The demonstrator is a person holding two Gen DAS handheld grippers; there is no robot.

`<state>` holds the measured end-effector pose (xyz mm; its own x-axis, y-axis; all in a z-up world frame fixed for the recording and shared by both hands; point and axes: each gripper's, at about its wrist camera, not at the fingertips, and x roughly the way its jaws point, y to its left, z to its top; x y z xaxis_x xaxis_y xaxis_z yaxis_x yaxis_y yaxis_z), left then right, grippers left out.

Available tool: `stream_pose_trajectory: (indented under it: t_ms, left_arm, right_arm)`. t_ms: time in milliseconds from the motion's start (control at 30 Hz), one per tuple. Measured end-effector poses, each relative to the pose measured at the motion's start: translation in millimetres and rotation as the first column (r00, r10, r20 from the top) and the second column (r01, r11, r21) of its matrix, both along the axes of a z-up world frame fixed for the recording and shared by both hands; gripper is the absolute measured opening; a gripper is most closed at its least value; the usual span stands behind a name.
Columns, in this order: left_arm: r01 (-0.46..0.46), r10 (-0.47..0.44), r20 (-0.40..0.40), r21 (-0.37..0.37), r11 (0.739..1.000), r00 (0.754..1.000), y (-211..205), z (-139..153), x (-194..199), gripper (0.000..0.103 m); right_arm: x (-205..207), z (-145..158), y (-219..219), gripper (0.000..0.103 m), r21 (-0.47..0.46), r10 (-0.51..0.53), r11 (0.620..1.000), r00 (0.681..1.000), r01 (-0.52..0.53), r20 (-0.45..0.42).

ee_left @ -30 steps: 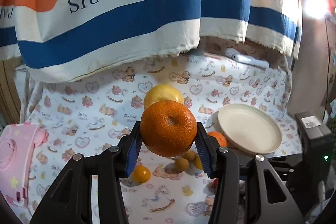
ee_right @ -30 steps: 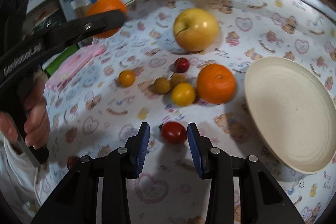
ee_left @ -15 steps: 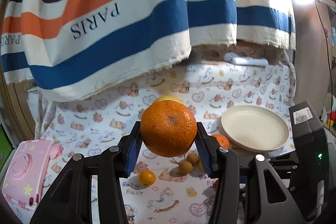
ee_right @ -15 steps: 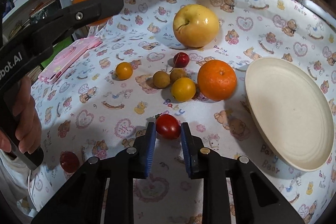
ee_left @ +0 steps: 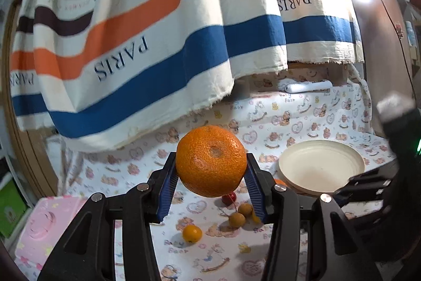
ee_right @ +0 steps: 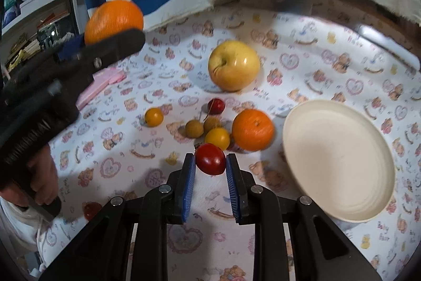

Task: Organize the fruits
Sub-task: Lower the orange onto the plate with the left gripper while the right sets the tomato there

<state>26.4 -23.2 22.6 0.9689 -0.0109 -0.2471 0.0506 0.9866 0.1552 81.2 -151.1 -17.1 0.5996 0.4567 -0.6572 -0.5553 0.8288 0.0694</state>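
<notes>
Left gripper (ee_left: pixel 211 173): its blue-padded jaws clamp a large orange (ee_left: pixel 211 160) from both sides, well clear of the cloth.
Large orange, facing: its dimpled end looks back at the left wrist camera, so its short axis runs along the fingers and its broad girth spans the gap between the pads.
Left hand (ee_right: pixel 39 181): seen from the right wrist view at the left edge, curled round the black handle, a white sleeve below it; the tool reaches up and to the right with the orange at its tip, over the left part of the table.
Right gripper (ee_right: pixel 210 166): jaws drawn in tight on a red cherry tomato (ee_right: pixel 210 159), one pad on each flank.
Red cherry tomato, facing: slightly egg-shaped, long axis lying roughly across the jaws, a small dark stem at its upper left; whether it is clear of the cloth cannot be told.
Right gripper pose: tilted downward toward the table, fingers pointing at the fruit cluster.
Fruit on the bear-print tablecloth (ee_right: pixel 329 65): a yellow apple (ee_right: pixel 233 65) at the back, stem dimple facing left; a second orange (ee_right: pixel 253 129) just beside the cream plate (ee_right: pixel 339 162); a yellow tomato (ee_right: pixel 217 138), two brownish round fruits (ee_right: pixel 194 128), a cherry (ee_right: pixel 216 106), and a small orange-yellow fruit (ee_right: pixel 154 117) apart to the left.
Plate: nothing on it, at the right.
Backdrop: a striped PARIS cloth (ee_left: pixel 147 25) hangs over the table's rear.
</notes>
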Motion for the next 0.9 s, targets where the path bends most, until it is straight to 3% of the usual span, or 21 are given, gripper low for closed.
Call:
stream_pose_trajectory:
  t_ms: [167, 233, 500, 633, 700, 800, 900]
  left_arm:
    - [0.023, -0.023, 0.036, 0.005, 1.0, 0.999, -6, 1, -1, 0.048]
    - [0.046, -0.048, 0.041, 0.05, 0.998, 0.998, -18, 2, 5, 0.048]
    - [0.17, -0.173, 0.029, 0.088, 0.982, 0.984, -66, 38, 21, 0.048]
    - [0.219, -0.217, -0.059, 0.028, 0.975, 0.974, -88, 41, 49, 0.048]
    - [0.218, -0.212, -0.178, 0.012, 0.976, 0.961, -105, 30, 82, 0.048]
    - [0.234, -0.234, -0.372, -0.045, 0.971, 0.898, -122, 8, 132, 0.048]
    - [0.231, -0.22, -0.469, -0.035, 0.972, 0.855, -137, -9, 157, 0.048]
  right_arm:
    - [-4, 34, -28, 0.025, 0.07, -0.084, 0.995, 0.991, 0.077, 0.104]
    - [-2, 42, -39, 0.025, 0.09, -0.121, 0.99, 0.986, 0.111, 0.118]
    - [6, 68, -94, 0.025, 0.162, -0.311, 0.944, 0.936, 0.286, 0.162]
    - [15, 75, -116, 0.025, 0.177, -0.388, 0.915, 0.91, 0.362, 0.145]
    - [19, 73, -125, 0.025, 0.183, -0.411, 0.904, 0.903, 0.387, 0.123]
    - [33, 64, -143, 0.025, 0.174, -0.459, 0.881, 0.884, 0.441, 0.088]
    - [47, 52, -159, 0.025, 0.158, -0.484, 0.866, 0.875, 0.475, 0.026]
